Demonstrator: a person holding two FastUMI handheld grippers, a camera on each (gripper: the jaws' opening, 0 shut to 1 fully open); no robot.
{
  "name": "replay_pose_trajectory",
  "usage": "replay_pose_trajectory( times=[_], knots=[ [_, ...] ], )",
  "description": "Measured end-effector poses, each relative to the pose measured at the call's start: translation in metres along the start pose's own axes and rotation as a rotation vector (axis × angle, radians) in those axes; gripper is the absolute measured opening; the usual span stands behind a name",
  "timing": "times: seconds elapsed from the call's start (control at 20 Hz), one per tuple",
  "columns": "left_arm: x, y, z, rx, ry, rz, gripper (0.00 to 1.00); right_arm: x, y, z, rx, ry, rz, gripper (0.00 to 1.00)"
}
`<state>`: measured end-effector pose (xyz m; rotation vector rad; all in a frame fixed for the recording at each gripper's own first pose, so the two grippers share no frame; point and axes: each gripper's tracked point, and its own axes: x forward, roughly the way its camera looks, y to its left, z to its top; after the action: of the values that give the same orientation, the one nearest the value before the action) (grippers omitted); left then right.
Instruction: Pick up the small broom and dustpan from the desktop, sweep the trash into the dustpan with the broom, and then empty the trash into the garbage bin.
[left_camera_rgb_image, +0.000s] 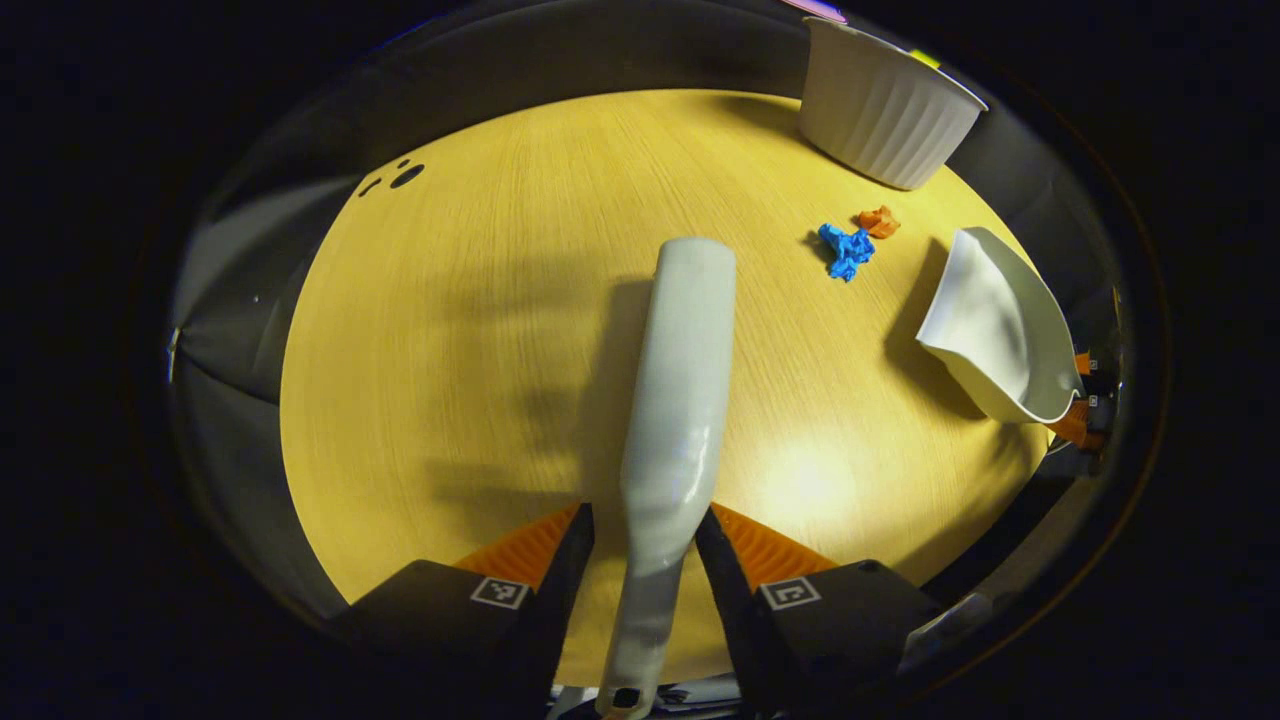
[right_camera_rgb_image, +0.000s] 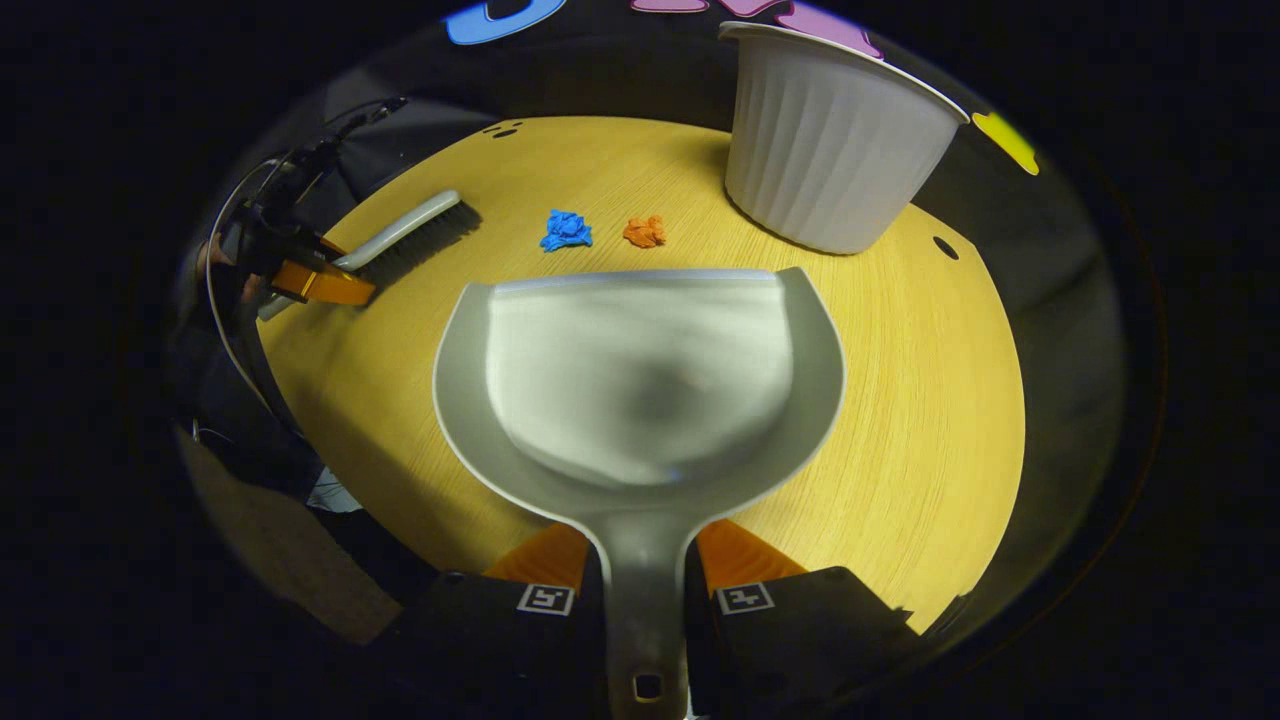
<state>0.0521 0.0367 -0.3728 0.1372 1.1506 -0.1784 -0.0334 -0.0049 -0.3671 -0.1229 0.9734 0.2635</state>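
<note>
The white ribbed garbage bin (right_camera_rgb_image: 830, 150) stands at the top right of the right gripper view, on the far edge of the wooden worktop (right_camera_rgb_image: 920, 400); its inside is hidden from here. In the left gripper view the garbage bin (left_camera_rgb_image: 885, 110) sits at the upper right. The dustpan (right_camera_rgb_image: 640, 385) fills the middle of the right gripper view, its tray bare and pale, its front lip towards the trash. The right tool (right_camera_rgb_image: 642, 580) is clenched on the dustpan's handle, a finger on each side. The left tool (left_camera_rgb_image: 645, 555) grips the narrow neck of the small broom (left_camera_rgb_image: 675, 390), whose smooth pale back points up the middle of the frame. In the right gripper view the small broom (right_camera_rgb_image: 410, 235) lies at the upper left, dark bristles facing the worktop. Blue trash (right_camera_rgb_image: 566, 230) and orange trash (right_camera_rgb_image: 645, 232), two crumpled scraps, lie near each other on the worktop between dustpan lip and bin. In the left gripper view the dustpan (left_camera_rgb_image: 1000, 325) is at the right, tilted, with the blue trash (left_camera_rgb_image: 847, 248) and orange trash (left_camera_rgb_image: 878, 222) just left of it
</note>
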Motion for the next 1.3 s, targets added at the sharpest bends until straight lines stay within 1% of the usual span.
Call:
replay_pose_trajectory(
  times=[0.1, 0.2, 0.25, 0.3, 0.4, 0.45, 0.55, 0.7, 0.85, 1.0, 1.1, 1.15, 1.2, 1.3],
  knots=[
    [0.002, -0.001, 0.0, 0.01, 0.016, -0.001, 0.57, -0.001, 0.0, 0.0, 0.009, -0.001, 0.002, 0.37],
    [0.005, -0.005, 0.004, 0.032, 0.013, -0.003, 0.48, -0.003, -0.002, 0.001, 0.009, 0.001, 0.002, 0.37],
    [0.005, -0.006, 0.006, 0.045, 0.01, -0.004, 0.45, -0.004, -0.003, 0.001, 0.008, 0.005, 0.004, 0.37],
    [0.007, -0.005, 0.007, 0.062, 0.013, 0.015, 0.35, -0.004, -0.003, 0.0, 0.005, 0.012, 0.006, 0.37],
    [0.002, 0.002, 0.023, 0.109, -0.028, 0.084, 0.27, -0.006, -0.001, -0.001, 0.015, 0.049, 0.021, 0.37],
    [-0.003, 0.006, 0.037, 0.137, -0.064, 0.118, 0.28, -0.009, 0.001, -0.003, 0.018, 0.076, 0.028, 0.37],
    [-0.007, 0.001, 0.069, 0.185, -0.139, 0.153, 0.27, -0.016, 0.0, -0.001, -0.01, 0.116, 0.038, 0.37],
    [-0.005, -0.015, 0.103, 0.235, -0.163, 0.151, 0.26, -0.022, 0.0, 0.007, -0.083, 0.152, 0.062, 0.37],
    [0.009, -0.033, 0.13, 0.309, -0.16, 0.13, 0.26, -0.019, 0.0, 0.013, -0.12, 0.175, 0.081, 0.36],
    [0.021, -0.054, 0.146, 0.343, -0.139, 0.091, 0.26, -0.015, -0.008, 0.009, -0.146, 0.195, 0.063, 0.36],
    [0.025, -0.061, 0.154, 0.374, -0.132, 0.088, 0.26, -0.01, -0.015, 0.006, -0.166, 0.207, 0.048, 0.37],
    [0.029, -0.065, 0.156, 0.391, -0.13, 0.082, 0.26, -0.009, -0.018, 0.006, -0.171, 0.21, 0.042, 0.41],
    [0.031, -0.071, 0.158, 0.407, -0.13, 0.071, 0.26, -0.007, -0.02, 0.006, -0.172, 0.21, 0.038, 0.36],
    [0.034, -0.08, 0.157, 0.427, -0.116, 0.055, 0.25, -0.005, -0.021, 0.008, -0.166, 0.204, 0.037, 0.37]
  ],
)
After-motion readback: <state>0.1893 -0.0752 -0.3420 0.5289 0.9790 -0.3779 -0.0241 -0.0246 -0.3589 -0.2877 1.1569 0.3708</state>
